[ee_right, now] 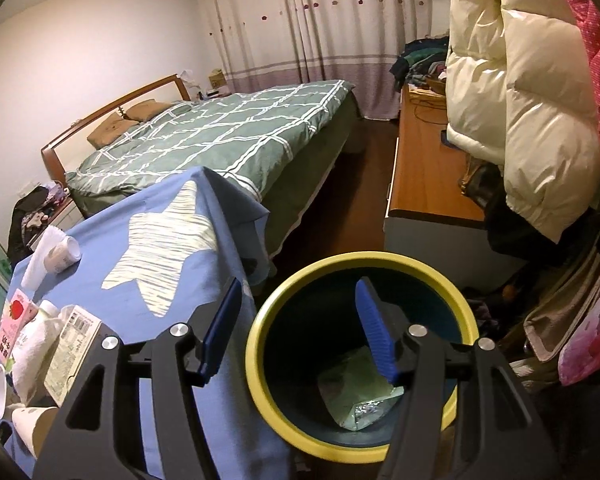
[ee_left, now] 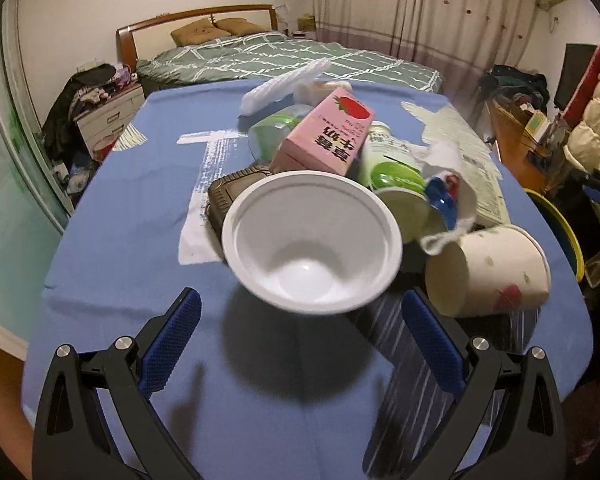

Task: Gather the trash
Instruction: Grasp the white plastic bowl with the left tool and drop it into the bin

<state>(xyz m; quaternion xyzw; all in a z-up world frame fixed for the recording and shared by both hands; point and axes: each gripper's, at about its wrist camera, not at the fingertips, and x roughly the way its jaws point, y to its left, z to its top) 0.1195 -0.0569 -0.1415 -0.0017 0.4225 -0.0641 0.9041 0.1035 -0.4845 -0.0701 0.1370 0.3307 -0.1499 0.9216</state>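
Note:
A pile of trash lies on the blue tablecloth (ee_left: 132, 208). A white plastic bowl (ee_left: 312, 240) tilts toward me at the front of the pile, just beyond my left gripper (ee_left: 300, 320), which is open and empty. Behind it are a pink strawberry milk carton (ee_left: 324, 136), a green-capped bottle (ee_left: 392, 160), a crumpled tissue (ee_left: 448, 168) and a paper cup on its side (ee_left: 488, 272). My right gripper (ee_right: 296, 328) is open and empty above a yellow-rimmed bin (ee_right: 256, 364) that holds a green foil wrapper (ee_right: 356, 396).
The bin stands on the floor by the table's right edge; its rim shows in the left wrist view (ee_left: 564, 224). A bed (ee_right: 220, 136) lies beyond the table. A wooden desk (ee_right: 424, 168) and hanging jackets (ee_right: 520, 100) are to the right. A nightstand (ee_left: 112, 116) is at left.

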